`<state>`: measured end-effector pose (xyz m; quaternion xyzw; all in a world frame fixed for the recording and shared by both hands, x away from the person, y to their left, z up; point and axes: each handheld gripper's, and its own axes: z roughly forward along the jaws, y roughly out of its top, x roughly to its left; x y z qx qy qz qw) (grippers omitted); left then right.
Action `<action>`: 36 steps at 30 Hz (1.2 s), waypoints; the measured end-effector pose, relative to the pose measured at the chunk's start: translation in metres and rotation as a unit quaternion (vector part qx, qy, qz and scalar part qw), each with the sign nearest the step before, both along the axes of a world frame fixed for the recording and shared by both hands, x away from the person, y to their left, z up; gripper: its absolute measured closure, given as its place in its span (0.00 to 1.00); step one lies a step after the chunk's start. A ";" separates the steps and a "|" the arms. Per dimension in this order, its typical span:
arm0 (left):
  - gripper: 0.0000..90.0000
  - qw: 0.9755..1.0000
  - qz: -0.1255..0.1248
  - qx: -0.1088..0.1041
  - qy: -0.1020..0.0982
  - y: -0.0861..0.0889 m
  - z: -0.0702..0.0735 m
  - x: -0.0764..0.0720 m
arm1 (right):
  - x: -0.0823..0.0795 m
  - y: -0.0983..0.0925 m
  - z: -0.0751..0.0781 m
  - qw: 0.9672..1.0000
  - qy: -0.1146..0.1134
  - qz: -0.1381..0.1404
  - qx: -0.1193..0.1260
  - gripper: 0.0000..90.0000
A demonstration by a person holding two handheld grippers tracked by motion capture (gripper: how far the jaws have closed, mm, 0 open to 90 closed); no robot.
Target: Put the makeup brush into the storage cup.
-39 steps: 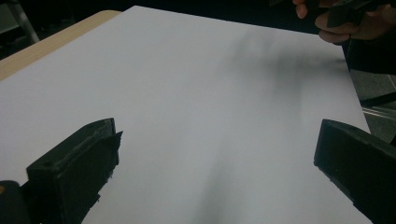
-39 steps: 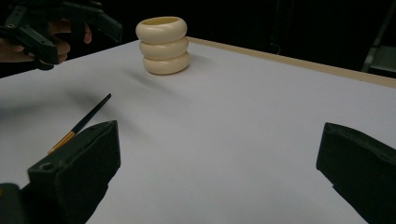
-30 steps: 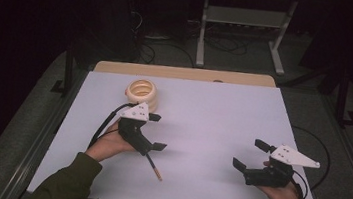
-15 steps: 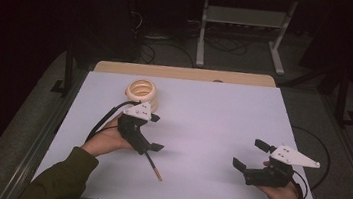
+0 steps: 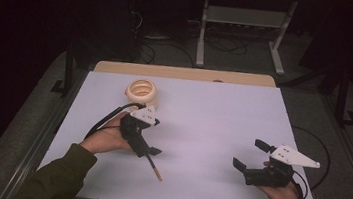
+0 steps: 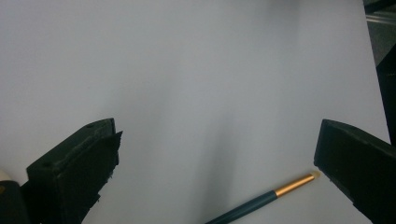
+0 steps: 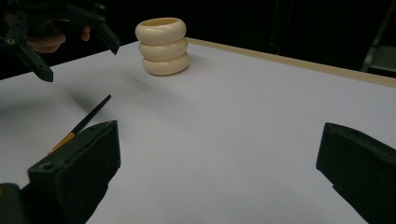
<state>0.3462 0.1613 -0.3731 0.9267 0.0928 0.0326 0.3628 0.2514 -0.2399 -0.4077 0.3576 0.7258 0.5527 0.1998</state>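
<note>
Left gripper (image 5: pixel 149 137), jaws wide, hovers mid-left above a slim dark brush (image 5: pixel 152 163) (gold ferrule); right gripper (image 5: pixel 253 156) gapes too.

- The table (image 5: pixel 221 135) has a smooth, matt, pale top with a bare wood strip at its far edge.
- The brush (image 6: pixel 261 200) has a dark satin handle and a shiny brass-coloured metal ferrule.
- The ribbed holder (image 7: pixel 162 45) looks like smooth cream plastic (possibly glazed).

Room dim, surround near black. Pale surface (image 5: pixel 212 123) evenly lit from above, no glare. Soft diffuse shadows streak it in both gripper views. Near black fingers (image 6: pixel 74 177) slightly blurred; high view grainy, mildly soft.
</note>
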 end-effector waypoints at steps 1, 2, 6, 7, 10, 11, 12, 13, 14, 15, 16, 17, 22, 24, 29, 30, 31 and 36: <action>0.00 1.000 -0.001 0.003 0.002 0.000 0.000 0.000 | 0.000 0.000 0.000 1.000 0.000 0.000 0.000 0.00; 0.00 1.000 -0.002 0.009 0.003 0.000 0.000 0.001 | 0.000 0.000 0.000 1.000 0.000 0.000 0.000 0.00; 0.00 1.000 -0.010 0.026 0.010 0.000 -0.001 0.001 | 0.000 0.000 0.000 1.000 0.001 0.000 0.000 0.00; 0.00 0.999 -0.013 0.030 0.011 -0.001 -0.002 0.001 | 0.000 0.000 0.000 1.000 0.000 0.000 -0.001 0.00; 0.00 0.999 -0.023 0.047 0.009 -0.002 -0.003 0.001 | 0.000 0.000 0.000 1.000 0.000 0.000 0.000 0.00; 0.00 0.998 -0.026 0.051 0.008 -0.002 -0.004 0.001 | 0.000 0.000 0.000 1.000 0.000 0.000 0.000 0.00; 0.00 0.998 -0.028 0.051 0.010 -0.002 -0.004 0.001 | 0.000 0.000 0.000 1.000 0.000 0.000 0.000 0.00; 0.00 0.998 -0.032 0.054 0.011 -0.003 -0.005 0.000 | 0.000 0.000 0.000 1.000 0.000 0.000 0.000 0.00; 0.00 0.998 -0.034 0.057 0.012 -0.003 -0.006 0.000 | 0.000 0.000 0.000 1.000 0.000 0.000 0.000 0.00; 0.00 0.997 -0.035 0.064 0.015 -0.003 -0.006 0.000 | 0.000 0.000 0.000 1.000 0.000 0.000 0.000 0.00; 0.00 0.997 -0.038 0.066 0.015 -0.003 -0.007 0.000 | 0.000 0.000 0.000 1.000 0.000 0.000 0.000 0.00; 0.00 0.996 -0.041 0.072 0.018 -0.003 -0.007 0.000 | 0.000 0.000 0.000 1.000 0.000 0.000 0.000 0.00; 0.00 0.994 -0.055 0.093 0.027 -0.005 -0.011 0.000 | 0.000 -0.001 0.000 1.000 -0.001 0.000 0.001 0.00; 0.06 0.993 -0.061 0.096 0.036 -0.006 -0.012 0.000 | 0.000 -0.001 0.000 1.000 0.001 -0.001 0.001 0.00; 0.09 0.989 -0.073 0.121 0.039 -0.010 -0.017 -0.002 | 0.000 -0.001 0.000 1.000 0.000 -0.001 0.002 0.00; 0.09 0.988 -0.078 0.127 0.038 -0.010 -0.018 -0.002 | 0.000 -0.001 0.000 1.000 0.001 -0.002 0.002 0.00; 0.13 0.987 -0.081 0.131 0.038 -0.010 -0.019 -0.002 | 0.000 -0.001 0.000 1.000 0.001 -0.002 0.002 0.00; 0.19 0.984 -0.092 0.147 0.039 -0.011 -0.022 -0.002 | 0.000 -0.001 0.000 1.000 0.001 -0.001 0.001 0.00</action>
